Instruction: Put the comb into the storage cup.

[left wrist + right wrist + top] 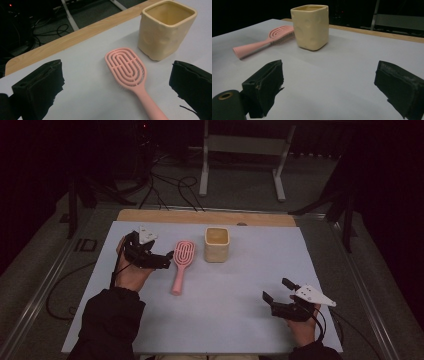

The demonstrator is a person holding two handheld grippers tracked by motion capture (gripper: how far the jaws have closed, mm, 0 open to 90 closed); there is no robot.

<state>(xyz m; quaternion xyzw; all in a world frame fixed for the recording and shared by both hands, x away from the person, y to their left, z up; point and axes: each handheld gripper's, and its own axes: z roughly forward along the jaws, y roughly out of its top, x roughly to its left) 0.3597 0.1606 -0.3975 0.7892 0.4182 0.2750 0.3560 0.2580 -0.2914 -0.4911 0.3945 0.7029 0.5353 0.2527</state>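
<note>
A pink hairbrush [182, 262] lies flat on the pale sheet [235, 280], head toward the far edge, handle toward me. To its right stands a cream square cup [216, 244], upright and empty. My left gripper [167, 259] sits just left of the brush head, open, nothing between its jaws. In the left gripper view the brush [126, 67] lies ahead between the wide-apart jaws of that gripper [116, 82], and the cup [165, 30] is beyond. My right gripper [276, 289] rests near the front right, open and empty. In the right gripper view the cup [311, 26] and brush [265, 41] lie far ahead of its gripper [329, 77].
A wooden table edge [200, 217] shows beyond the sheet. Cables [170, 190] and a white metal stand [245, 150] are on the floor behind. Metal rails [45, 285] run along both sides of the table.
</note>
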